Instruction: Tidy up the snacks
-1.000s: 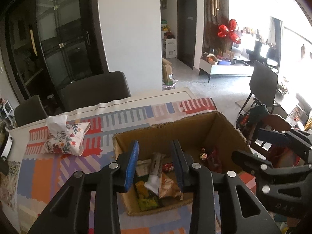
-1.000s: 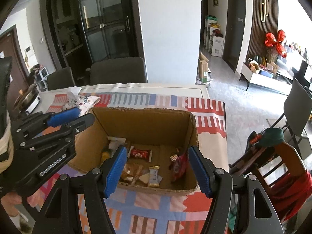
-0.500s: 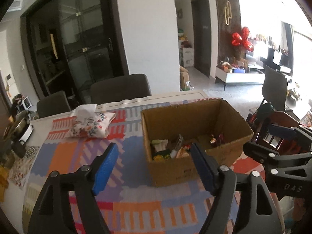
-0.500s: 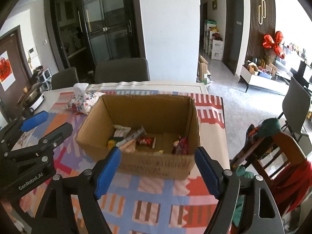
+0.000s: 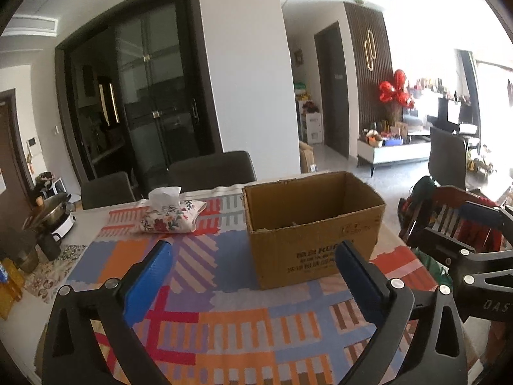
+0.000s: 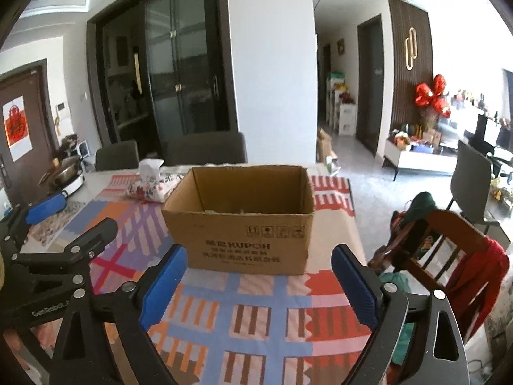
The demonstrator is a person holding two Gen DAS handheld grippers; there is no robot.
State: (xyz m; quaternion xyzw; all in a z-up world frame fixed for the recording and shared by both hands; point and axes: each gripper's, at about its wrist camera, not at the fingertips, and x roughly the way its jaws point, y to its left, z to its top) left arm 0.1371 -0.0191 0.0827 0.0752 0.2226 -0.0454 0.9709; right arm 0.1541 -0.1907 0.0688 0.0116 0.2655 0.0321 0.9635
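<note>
An open cardboard box (image 5: 315, 227) (image 6: 243, 221) stands on the patterned tablecloth (image 5: 224, 314) (image 6: 256, 314); from this low angle the snacks inside are hidden behind its near wall. My left gripper (image 5: 253, 266) hangs in front of the box and slightly to its left. Its jaws are opening wide and nothing is between the blue pads. My right gripper (image 6: 258, 276) is level with the box's near wall, a short way back from it, jaws opening and empty. Each gripper shows at the edge of the other's view.
A floral tissue pouch (image 5: 171, 216) (image 6: 150, 184) lies left of the box. A pot (image 5: 51, 213) on a white cooker sits at the far left table edge. Dark chairs (image 5: 211, 168) stand behind the table, a wooden chair (image 6: 449, 250) with red cloth at the right.
Both grippers pulled back out of the box toward the near table edge and opened wide. The view dropped, so the snacks inside went out of sight.
</note>
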